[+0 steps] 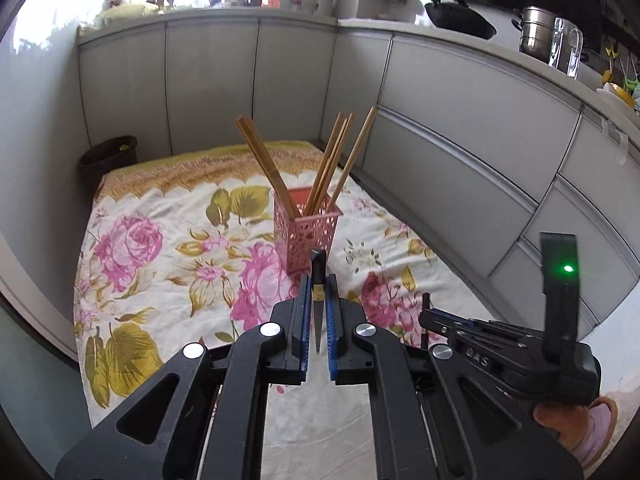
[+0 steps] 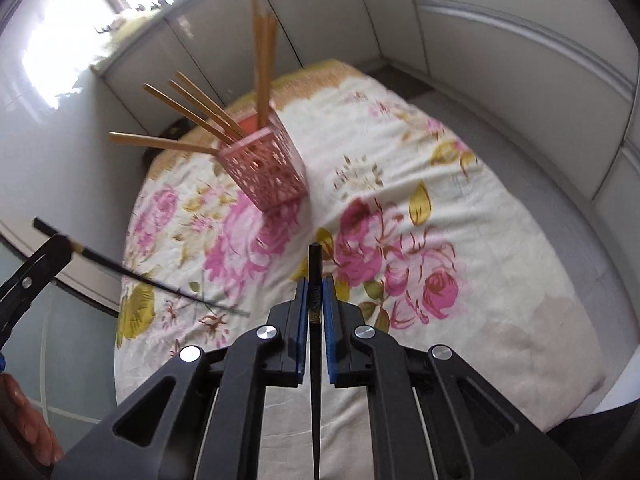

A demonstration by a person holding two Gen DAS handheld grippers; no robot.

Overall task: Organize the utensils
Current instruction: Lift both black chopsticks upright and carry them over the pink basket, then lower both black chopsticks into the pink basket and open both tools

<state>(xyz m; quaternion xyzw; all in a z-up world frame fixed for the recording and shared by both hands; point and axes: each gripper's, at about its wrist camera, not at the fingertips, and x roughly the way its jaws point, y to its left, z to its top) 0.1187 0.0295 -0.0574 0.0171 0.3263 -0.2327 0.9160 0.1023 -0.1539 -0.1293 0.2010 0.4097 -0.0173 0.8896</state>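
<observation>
A pink perforated holder (image 1: pixel 307 229) stands on the floral cloth and holds several wooden chopsticks (image 1: pixel 332 160). It also shows in the right wrist view (image 2: pixel 266 172), with the wooden chopsticks (image 2: pixel 192 108) fanning out. My left gripper (image 1: pixel 319 280) is shut on a black chopstick (image 1: pixel 318 300), just short of the holder. The right gripper (image 2: pixel 316 282) is shut on another black chopstick (image 2: pixel 315 320). The left gripper's black chopstick (image 2: pixel 140 278) shows at the left of the right wrist view. The right gripper body (image 1: pixel 500 340) shows at the right of the left wrist view.
The floral cloth (image 1: pixel 160 248) covers a low table ringed by grey cabinet fronts (image 1: pixel 460 160). A dark bin (image 1: pixel 108 158) stands at the far left corner. A pan (image 1: pixel 456 16), a steel pot (image 1: pixel 536 34) and a glass jug (image 1: pixel 566 46) sit on the counter.
</observation>
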